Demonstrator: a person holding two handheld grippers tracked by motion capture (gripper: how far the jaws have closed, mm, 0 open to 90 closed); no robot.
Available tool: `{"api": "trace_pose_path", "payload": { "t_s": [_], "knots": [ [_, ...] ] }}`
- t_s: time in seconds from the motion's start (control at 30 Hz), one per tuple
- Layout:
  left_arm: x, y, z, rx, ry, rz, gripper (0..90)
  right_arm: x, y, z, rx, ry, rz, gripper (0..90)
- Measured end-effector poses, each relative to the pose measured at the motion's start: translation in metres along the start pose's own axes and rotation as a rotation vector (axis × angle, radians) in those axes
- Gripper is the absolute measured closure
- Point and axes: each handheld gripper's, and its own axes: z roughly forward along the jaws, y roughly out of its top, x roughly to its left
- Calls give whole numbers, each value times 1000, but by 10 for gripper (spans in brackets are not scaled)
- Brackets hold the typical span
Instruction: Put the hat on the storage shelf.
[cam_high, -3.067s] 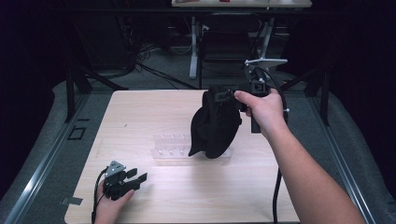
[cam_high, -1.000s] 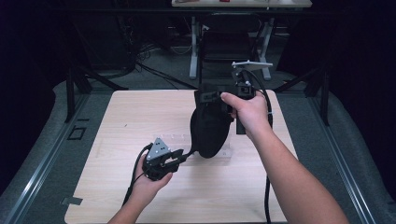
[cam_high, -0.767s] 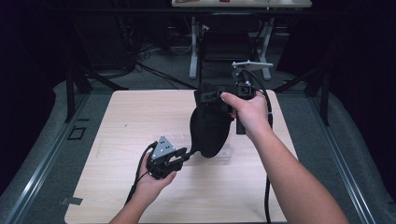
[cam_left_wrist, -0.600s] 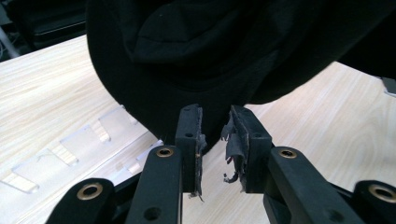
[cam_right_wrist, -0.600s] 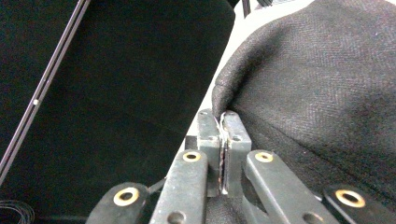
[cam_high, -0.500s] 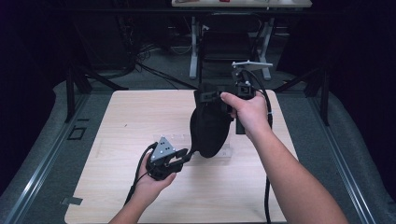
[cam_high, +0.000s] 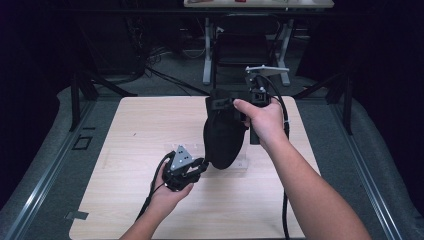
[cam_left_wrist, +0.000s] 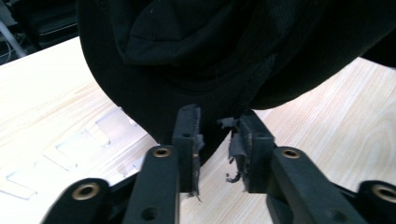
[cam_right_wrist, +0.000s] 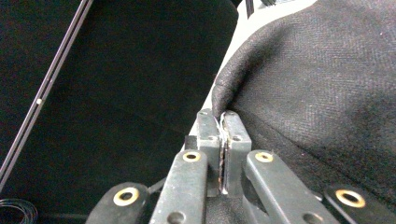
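Black cloth (cam_left_wrist: 219, 51) runs off the top edge of the left gripper view, upper part cut off. Clear plastic tray (cam_high: 197, 150) mostly hidden behind the cloth ahead of the left gripper (cam_high: 200, 167). Right gripper (cam_right_wrist: 223, 135) jaw tips buried in a fabric fold, pinched edge hidden.

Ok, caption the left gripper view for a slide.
Open left gripper at the hanging black cloth's lower edge, above the wooden table.
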Motion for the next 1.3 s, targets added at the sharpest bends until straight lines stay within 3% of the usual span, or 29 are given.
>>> {"api": "trace_pose_path", "payload": {
  "t_s": [0.73,0.93,1.3],
  "knots": [
    [0,-3,-2,4,22,74,813,2,-2,-4,-1,-1,-22,848],
    [-1,-4,-3,3,47,102,835,7,-2,-8,-15,15,-34,842],
    [11,-18,-7,17,65,64,856,3,-2,-20,-24,-3,-39,841]
  ]
}}
